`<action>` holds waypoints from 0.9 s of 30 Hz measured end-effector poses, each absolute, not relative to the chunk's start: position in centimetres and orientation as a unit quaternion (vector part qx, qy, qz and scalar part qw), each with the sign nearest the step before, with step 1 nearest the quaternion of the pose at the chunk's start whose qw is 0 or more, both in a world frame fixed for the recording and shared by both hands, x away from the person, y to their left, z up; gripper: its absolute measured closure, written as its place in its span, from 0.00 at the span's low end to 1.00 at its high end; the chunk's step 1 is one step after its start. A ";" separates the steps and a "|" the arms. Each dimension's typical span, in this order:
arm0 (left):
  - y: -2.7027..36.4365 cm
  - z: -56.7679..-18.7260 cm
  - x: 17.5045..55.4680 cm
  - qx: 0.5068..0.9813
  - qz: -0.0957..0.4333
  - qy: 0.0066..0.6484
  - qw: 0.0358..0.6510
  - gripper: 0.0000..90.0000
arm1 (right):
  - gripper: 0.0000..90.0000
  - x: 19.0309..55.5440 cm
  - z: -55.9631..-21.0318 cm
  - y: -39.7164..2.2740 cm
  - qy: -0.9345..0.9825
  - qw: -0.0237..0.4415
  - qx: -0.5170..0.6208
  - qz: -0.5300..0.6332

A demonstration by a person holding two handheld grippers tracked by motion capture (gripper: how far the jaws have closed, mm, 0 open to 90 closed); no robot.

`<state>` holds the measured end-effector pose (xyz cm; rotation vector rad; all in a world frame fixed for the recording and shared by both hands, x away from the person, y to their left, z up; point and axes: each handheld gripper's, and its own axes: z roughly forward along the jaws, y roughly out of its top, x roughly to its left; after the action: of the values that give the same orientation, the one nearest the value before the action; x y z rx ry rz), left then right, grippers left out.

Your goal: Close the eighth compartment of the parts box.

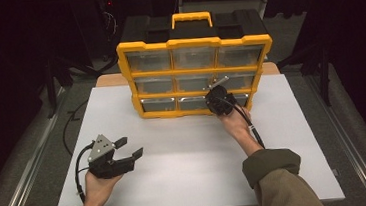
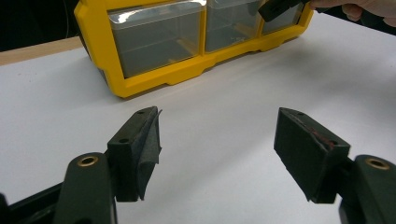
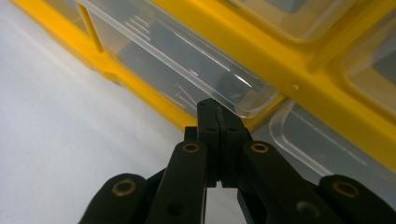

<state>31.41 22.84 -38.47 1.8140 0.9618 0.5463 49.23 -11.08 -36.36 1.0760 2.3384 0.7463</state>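
A yellow and black organiser case (image 1: 193, 43) stands upright at the back of the white table (image 1: 187, 173), its clear drawers facing me. My right gripper (image 1: 216, 94) is pushed up to the bottom row, between the middle and right drawers. In the right gripper view its jaws are pressed together, and the right gripper (image 3: 217, 114) touches the rounded corner of a clear drawer (image 3: 187, 60); nothing shows between the jaws. My left gripper (image 1: 131, 145) rests low at the table's front left, open and empty. The left gripper (image 2: 217, 116) points toward the case (image 2: 154, 79).
The yellow frame (image 3: 289, 70) runs diagonally across the right gripper view with a second clear drawer (image 3: 327, 144) beyond it. Bare white table lies between the two hands. Metal rails and dark floor flank the table; cables trail from both grippers.
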 end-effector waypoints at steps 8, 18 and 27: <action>22.8 -38.5 31.4 0.746 0.224 0.395 0.487 0.35 | 1.00 49.4 -36.4 -10.8 0.850 0.231 0.388 0.271; 22.8 -38.5 31.4 0.746 0.225 0.395 0.487 0.35 | 1.00 48.7 -36.2 -11.2 0.853 0.204 0.389 0.283; 22.8 -38.5 31.4 0.746 0.224 0.395 0.487 0.35 | 0.91 47.8 -35.3 -11.8 0.854 0.185 0.380 0.303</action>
<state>31.40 22.82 -38.47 1.8151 0.9607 0.5450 47.78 -11.77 -35.35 1.0721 2.4059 0.8533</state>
